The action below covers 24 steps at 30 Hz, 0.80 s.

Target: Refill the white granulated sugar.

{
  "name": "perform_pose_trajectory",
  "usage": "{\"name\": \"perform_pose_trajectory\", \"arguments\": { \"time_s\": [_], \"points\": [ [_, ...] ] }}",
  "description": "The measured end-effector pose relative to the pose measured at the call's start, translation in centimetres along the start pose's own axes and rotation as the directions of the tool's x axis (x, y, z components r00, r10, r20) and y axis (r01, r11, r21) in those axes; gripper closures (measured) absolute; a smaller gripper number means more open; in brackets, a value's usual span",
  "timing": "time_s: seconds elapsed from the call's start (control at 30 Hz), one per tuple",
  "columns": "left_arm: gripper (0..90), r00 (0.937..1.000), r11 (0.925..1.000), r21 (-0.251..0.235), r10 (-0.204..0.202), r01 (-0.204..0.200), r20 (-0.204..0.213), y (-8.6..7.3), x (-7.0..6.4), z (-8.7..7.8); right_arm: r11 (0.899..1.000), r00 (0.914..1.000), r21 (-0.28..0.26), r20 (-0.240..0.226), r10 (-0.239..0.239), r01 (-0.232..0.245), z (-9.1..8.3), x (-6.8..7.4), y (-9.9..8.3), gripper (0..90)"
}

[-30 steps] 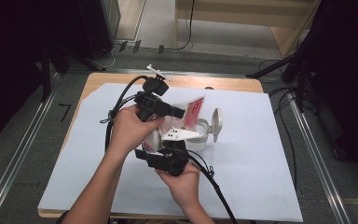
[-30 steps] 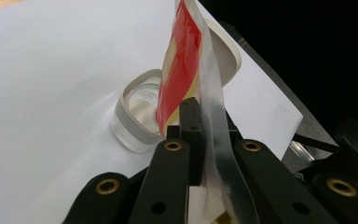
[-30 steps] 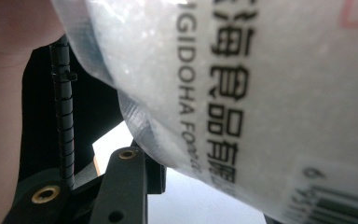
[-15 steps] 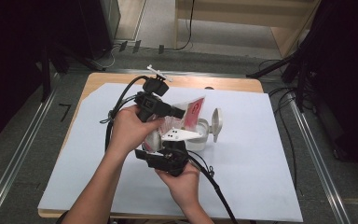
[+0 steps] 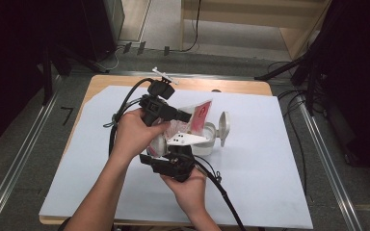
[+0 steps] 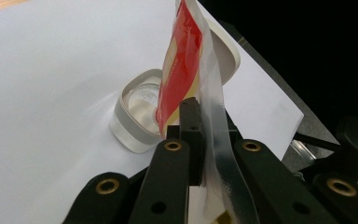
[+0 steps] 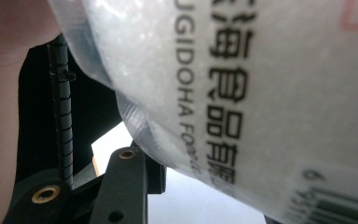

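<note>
A red and white packet [image 5: 200,115] with printed text is held up over the white sheet, its top corner tilted toward a small clear square container [image 5: 205,143]. The container's lid [image 5: 224,126] hangs open at its right. My left gripper [image 5: 185,116] is shut on the packet's clear sealed edge [image 6: 213,112], just above the container [image 6: 137,112]. My right gripper [image 5: 173,155] sits below, against the packet's bulging white lower part [image 7: 242,84]. One of its jaws stands beside the packet's edge and the other is hidden behind the packet.
A large white sheet [image 5: 270,183] covers the wooden table [image 5: 231,85]. Black cables trail from both grippers, one looping left [image 5: 118,115] and one toward the front edge [image 5: 221,192]. Metal rails and dark equipment flank the table.
</note>
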<state>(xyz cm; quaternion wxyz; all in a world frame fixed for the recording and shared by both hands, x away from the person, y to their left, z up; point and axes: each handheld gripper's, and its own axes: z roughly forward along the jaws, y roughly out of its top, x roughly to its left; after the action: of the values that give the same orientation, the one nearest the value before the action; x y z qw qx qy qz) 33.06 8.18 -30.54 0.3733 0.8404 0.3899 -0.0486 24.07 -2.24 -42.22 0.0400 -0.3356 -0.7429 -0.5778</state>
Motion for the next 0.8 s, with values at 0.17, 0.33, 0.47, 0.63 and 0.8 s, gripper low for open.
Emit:
{"name": "perform_pose_trajectory", "arguments": {
  "time_s": [0.17,0.33,0.47,0.63,0.8],
  "points": [
    [88.0,1.0,1.0,0.002,0.002,-0.002,0.002,0.0,0.02,-0.01,1.0,1.0,-0.001,0.0,0.001,-0.001,0.02,0.01,-0.01,63.6],
    [88.1,1.0,1.0,-0.001,0.001,-0.001,-0.002,-0.01,-0.04,0.01,1.0,1.0,-0.001,-0.001,-0.001,0.001,0.0,0.0,-0.01,63.6],
    [88.0,1.0,1.0,-0.001,-0.001,0.001,-0.002,0.0,-0.05,0.0,1.0,1.0,0.001,-0.001,-0.001,0.001,-0.01,-0.01,0.0,63.6],
    [88.1,1.0,1.0,-0.001,0.0,0.0,-0.003,0.01,-0.06,0.0,1.0,1.0,0.002,-0.003,0.001,-0.001,-0.02,-0.02,0.02,63.6],
    [87.8,1.0,1.0,-0.002,-0.003,0.003,0.0,0.01,-0.04,-0.05,1.0,1.0,0.003,-0.007,0.007,-0.007,0.0,0.02,0.06,63.6]
  ]
}}
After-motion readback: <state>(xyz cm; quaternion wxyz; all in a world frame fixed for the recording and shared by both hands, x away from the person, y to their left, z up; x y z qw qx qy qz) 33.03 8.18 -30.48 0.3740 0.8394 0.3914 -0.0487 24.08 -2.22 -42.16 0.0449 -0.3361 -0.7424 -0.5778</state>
